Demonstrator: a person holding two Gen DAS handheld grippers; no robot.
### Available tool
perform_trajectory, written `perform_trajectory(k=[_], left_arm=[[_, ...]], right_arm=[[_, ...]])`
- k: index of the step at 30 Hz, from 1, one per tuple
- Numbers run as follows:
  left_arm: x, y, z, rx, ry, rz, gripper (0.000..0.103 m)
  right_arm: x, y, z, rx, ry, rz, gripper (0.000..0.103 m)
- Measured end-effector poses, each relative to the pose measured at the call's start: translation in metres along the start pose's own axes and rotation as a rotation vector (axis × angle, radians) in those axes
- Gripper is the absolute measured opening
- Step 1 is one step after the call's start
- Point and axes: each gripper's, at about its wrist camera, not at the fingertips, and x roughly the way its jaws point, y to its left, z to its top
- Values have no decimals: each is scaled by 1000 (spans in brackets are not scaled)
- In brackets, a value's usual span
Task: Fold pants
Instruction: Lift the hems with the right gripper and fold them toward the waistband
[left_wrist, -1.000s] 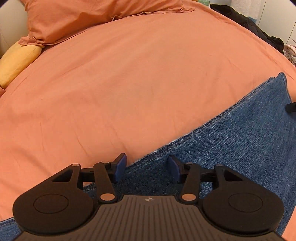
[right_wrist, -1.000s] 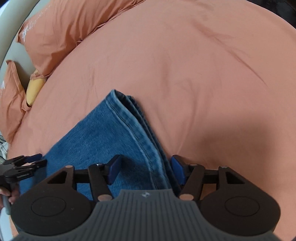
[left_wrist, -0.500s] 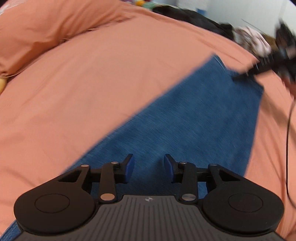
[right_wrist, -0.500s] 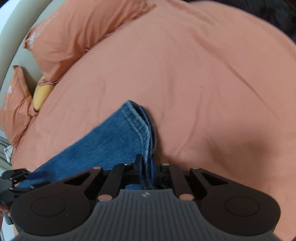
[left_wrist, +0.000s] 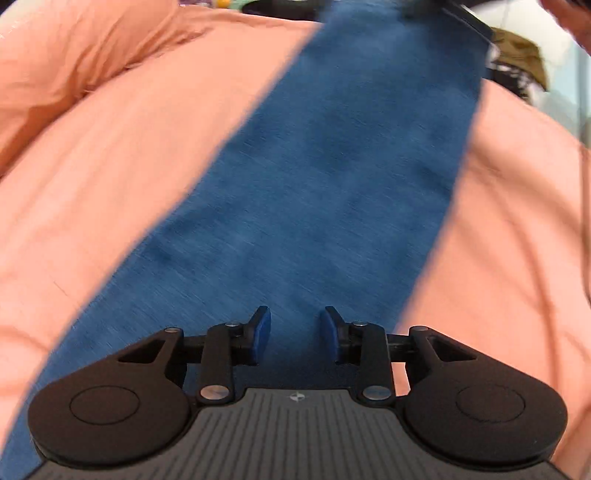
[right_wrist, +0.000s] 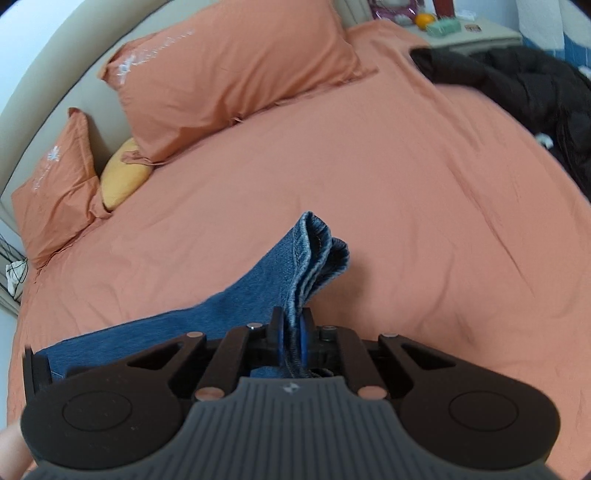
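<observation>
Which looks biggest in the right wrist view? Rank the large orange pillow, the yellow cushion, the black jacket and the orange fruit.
1. large orange pillow
2. black jacket, cut off by the frame, so unsure against the pillow
3. yellow cushion
4. orange fruit

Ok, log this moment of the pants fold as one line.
phase: lifting hem end | right gripper: shut on jeans | left gripper: open over jeans, no grasp | surface: orange bedsheet

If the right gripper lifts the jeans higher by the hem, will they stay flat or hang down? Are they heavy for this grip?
The jeans will likely hang: beyond the right gripper the hem layers already curl and droop toward the bedsheet. The denim looks thick and stacked, so probably heavy. The left gripper is open, so it probably gives no support.
</observation>
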Motion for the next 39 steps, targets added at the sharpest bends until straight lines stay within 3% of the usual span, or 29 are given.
perform_trajectory(k=[6, 10, 13, 17, 22, 28, 34, 37, 39], left_arm=[[7, -27, -34, -63, -4, -55, 36], [-19, -37, -52, -77, -38, -105, 36], [-46, -20, -71, -135, -79, -124, 36], [-87, 19, -102, -224, -126, -69, 36], [-133, 70, -144, -357, -158, 17, 36], [-166, 115, -192, -472, -166, 117, 36], [-166, 149, -216, -572, -152, 133, 36], [-160, 159, -227, -611, -150, 121, 36], [-155, 163, -229, -635, -150, 107, 36]], right_arm=[[-28, 63, 5, -22, -28, 9, 3], [-45, 116, 4, -26, -32, 29, 3], [-51, 166, 0, -62, -25, 59, 3], [-42, 240, -10, -115, 6, 87, 3], [1, 311, -35, -127, 73, 110, 3], [95, 365, -84, -116, 209, 126, 3], [184, 385, -149, -112, 351, 83, 4], [211, 387, -172, -118, 369, 48, 5], [218, 388, -180, -119, 363, 47, 12]])
